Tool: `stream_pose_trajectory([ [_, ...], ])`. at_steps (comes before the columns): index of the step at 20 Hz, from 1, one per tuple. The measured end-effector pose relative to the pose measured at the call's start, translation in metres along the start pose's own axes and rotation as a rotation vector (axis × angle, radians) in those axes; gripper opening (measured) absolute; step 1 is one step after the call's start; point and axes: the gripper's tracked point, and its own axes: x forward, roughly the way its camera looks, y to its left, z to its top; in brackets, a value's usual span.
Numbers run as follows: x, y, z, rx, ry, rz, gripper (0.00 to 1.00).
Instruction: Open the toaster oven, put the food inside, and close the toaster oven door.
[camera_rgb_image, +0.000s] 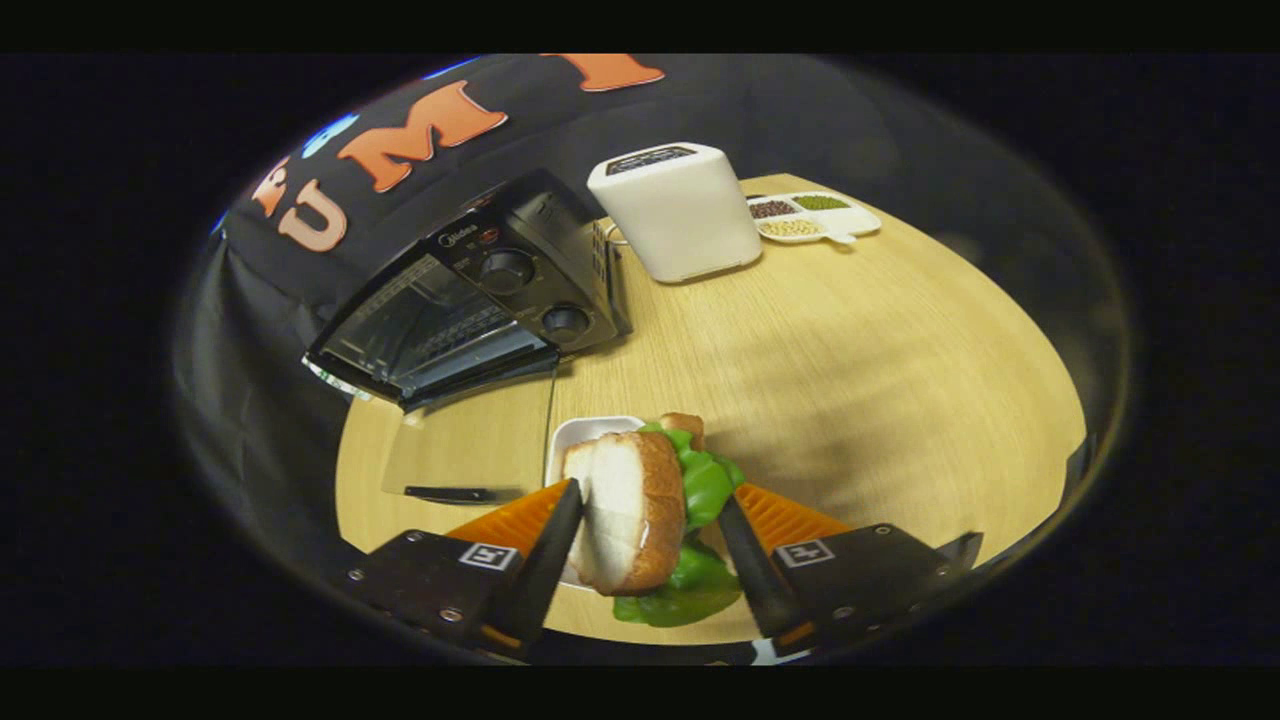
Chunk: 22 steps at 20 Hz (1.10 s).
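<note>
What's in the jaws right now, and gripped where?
The sandwich, clamped across its two flat sides: one jaw on the bread slice, the other on the lettuce side, above the white plate.

The claw-mounted fisheye looks forward and down over the wooden table (850, 370), toaster oven (470, 300) beyond.

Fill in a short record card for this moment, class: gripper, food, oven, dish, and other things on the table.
gripper: gripper shut on the sandwich
food: sandwich, bread with green lettuce, between the fingers
oven: black toaster oven beyond the fingers, glass door looks open, tilted forward
dish: white dish just behind the sandwich
table: wooden table
others: white appliance; divided tray of beans beside it
</note>
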Motion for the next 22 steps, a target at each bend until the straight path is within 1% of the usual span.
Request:
stream_pose_trajectory([
  [1,0.001,0.0,0.0,0.026,0.017,-0.01,0.72],
  [2,-0.001,0.002,0.001,0.034,0.029,-0.01,0.58],
  [3,-0.003,0.006,0.003,0.032,0.032,-0.001,0.55],
  [4,-0.007,0.011,0.009,0.033,0.023,0.005,0.47],
  [6,-0.012,0.02,0.017,0.008,0.006,0.0,0.37],
  [9,-0.019,0.043,0.034,-0.017,-0.027,0.035,0.35],
  [12,-0.03,0.077,0.051,0.012,-0.06,0.119,0.34],
  [15,-0.035,0.105,0.07,0.033,-0.108,0.18,0.34],
  [18,-0.031,0.132,0.087,0.075,-0.156,0.236,0.34],
  [22,-0.006,0.166,0.099,0.135,-0.181,0.298,0.34],
])
